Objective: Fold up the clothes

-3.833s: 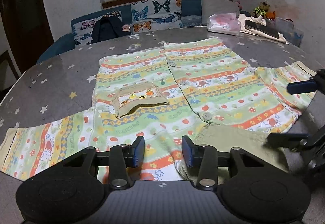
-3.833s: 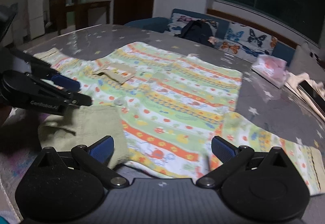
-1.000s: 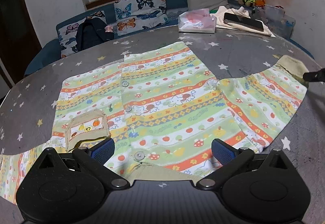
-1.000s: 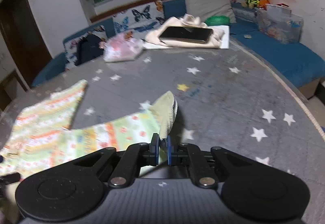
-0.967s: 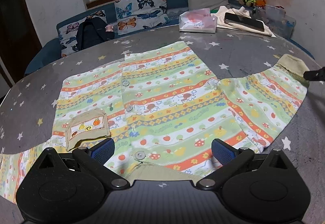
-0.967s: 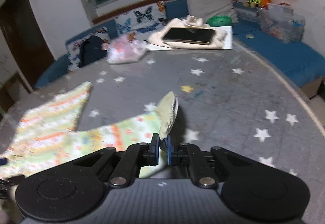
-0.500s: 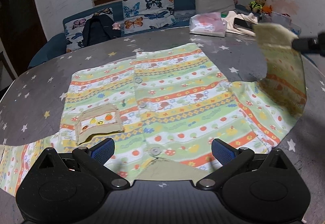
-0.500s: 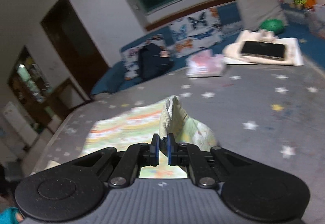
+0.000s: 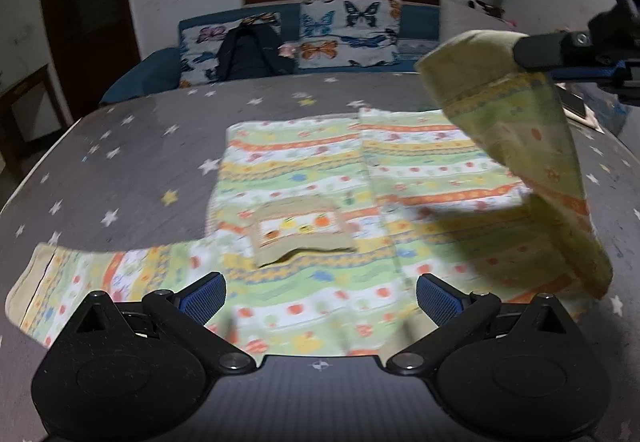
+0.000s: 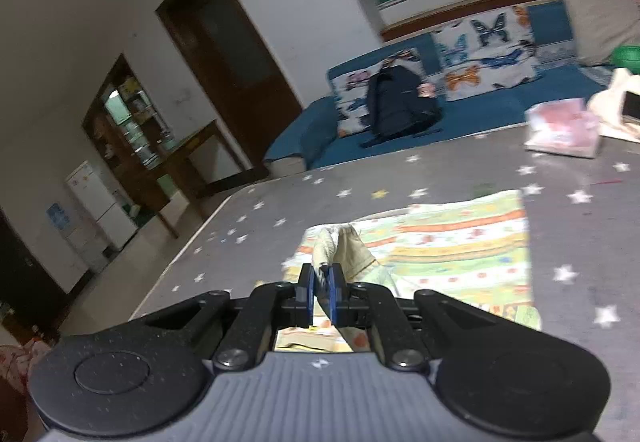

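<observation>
Left wrist view: right gripper (image 9: 532,55) at two o'clock clamps the sleeve cuff (image 9: 468,49), lifted over the shirt (image 9: 320,169) spread on the table (image 9: 120,145). Left gripper (image 9: 320,292) gapes empty (low, six o'clock). Next, I judge: lay the sleeve across the chest.

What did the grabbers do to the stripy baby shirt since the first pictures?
The right gripper took hold of the sleeve cuff that lay flat on the table, lifted it and is carrying that sleeve over the shirt's body. The left gripper, earlier nearly closed, now stands open and holds nothing. The other sleeve and the pocket stayed flat.
</observation>
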`<state>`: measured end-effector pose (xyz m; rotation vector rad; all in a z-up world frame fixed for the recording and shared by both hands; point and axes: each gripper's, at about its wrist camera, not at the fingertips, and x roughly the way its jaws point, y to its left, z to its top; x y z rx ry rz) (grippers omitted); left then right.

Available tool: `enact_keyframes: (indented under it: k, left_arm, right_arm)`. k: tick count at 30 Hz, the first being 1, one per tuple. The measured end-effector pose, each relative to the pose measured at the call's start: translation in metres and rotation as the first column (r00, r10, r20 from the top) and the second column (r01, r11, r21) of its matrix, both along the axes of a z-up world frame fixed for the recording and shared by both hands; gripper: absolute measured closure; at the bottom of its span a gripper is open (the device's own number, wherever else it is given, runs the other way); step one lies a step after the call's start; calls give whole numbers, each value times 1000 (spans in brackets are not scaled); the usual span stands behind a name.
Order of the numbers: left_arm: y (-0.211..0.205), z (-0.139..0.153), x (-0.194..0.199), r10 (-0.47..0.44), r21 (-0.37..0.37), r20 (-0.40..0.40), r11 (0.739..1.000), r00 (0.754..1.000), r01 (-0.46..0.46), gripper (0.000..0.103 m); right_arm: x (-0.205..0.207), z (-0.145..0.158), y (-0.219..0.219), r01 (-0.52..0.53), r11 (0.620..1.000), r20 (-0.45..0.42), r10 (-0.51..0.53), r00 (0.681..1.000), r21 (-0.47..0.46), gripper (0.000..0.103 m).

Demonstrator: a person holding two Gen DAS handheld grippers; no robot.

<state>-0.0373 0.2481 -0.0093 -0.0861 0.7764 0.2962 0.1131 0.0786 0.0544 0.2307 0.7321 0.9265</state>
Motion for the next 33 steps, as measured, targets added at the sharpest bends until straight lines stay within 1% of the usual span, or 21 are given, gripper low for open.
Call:
enact_keyframes:
  k: [3,6,8,9,10,11,13,16,20,22,23,24,25,26,28,30,33]
  left_arm:
    - [10,-4,-5,25,-13,-9,1000,1000,-25,0]
    - [16,-6,-8,39,-20,-13,999,999,-40,0]
    - [18,-6,-10,44,-21,-14,999,999,-45,0]
    - [19,-6,-11,47,-21,-15,999,999,-47,0]
    - [20,-6,-12,49,-22,-16,999,999,-49,0]
    - [20,-6,-12,51,-21,-16,998,999,-51,0]
    - [21,-3,-12,57,-18,-8,998,998,-57,0]
    - [23,3,-12,67,-12,9,998,998,-67,0]
    - [22,12,-11,66,-1,42,998,997,-66,0]
    - [20,15,-8,45,-20,57,999,997,-44,3]
    - [17,15,-5,31,-32,61,999,998,-29,5]
    - [15,16,-2,14,-44,66,999,998,-11,11]
    - [12,15,2,-5,-54,68,998,998,8,14]
    - [9,13,5,-21,-64,66,998,998,25,19]
    - [4,9,11,-50,-77,62,996,997,55,27]
    - [0,4,16,-75,-83,60,993,995,80,37]
    - [-4,-3,23,-105,-97,51,989,993,110,46]
  right_arm:
    - [-2,-9,22,-35,999,-23,35,999,-11,97]
    - [-6,-24,39,-67,997,-42,65,997,-45,96]
    - [-9,-32,46,-84,994,-45,80,996,-75,89]
    - [-11,-36,45,-97,992,-57,92,994,-80,84]
    - [-12,-36,41,-99,991,-54,94,994,-89,82]
    - [-13,-37,37,-101,990,-52,96,994,-98,81]
    - [-14,-38,29,-105,988,-47,100,994,-116,81]
    - [-10,-39,10,-83,981,-19,81,997,-176,81]
    - [-3,-58,-17,-72,946,9,79,997,-317,81]
    - [-1,-70,-27,-71,923,19,85,996,-379,81]
    - [-2,-77,-31,-72,915,22,88,996,-398,81]
    - [-3,-84,-34,-72,906,24,90,996,-416,83]
    - [-4,-90,-37,-73,900,24,92,995,-429,84]
    - [-4,-95,-38,-74,896,28,96,995,-437,87]
    - [-3,-97,-42,-78,895,44,109,993,-439,89]
    - [-3,-91,-40,-71,895,59,107,992,-440,89]
    - [0,-76,-32,-35,904,130,99,987,-426,88]
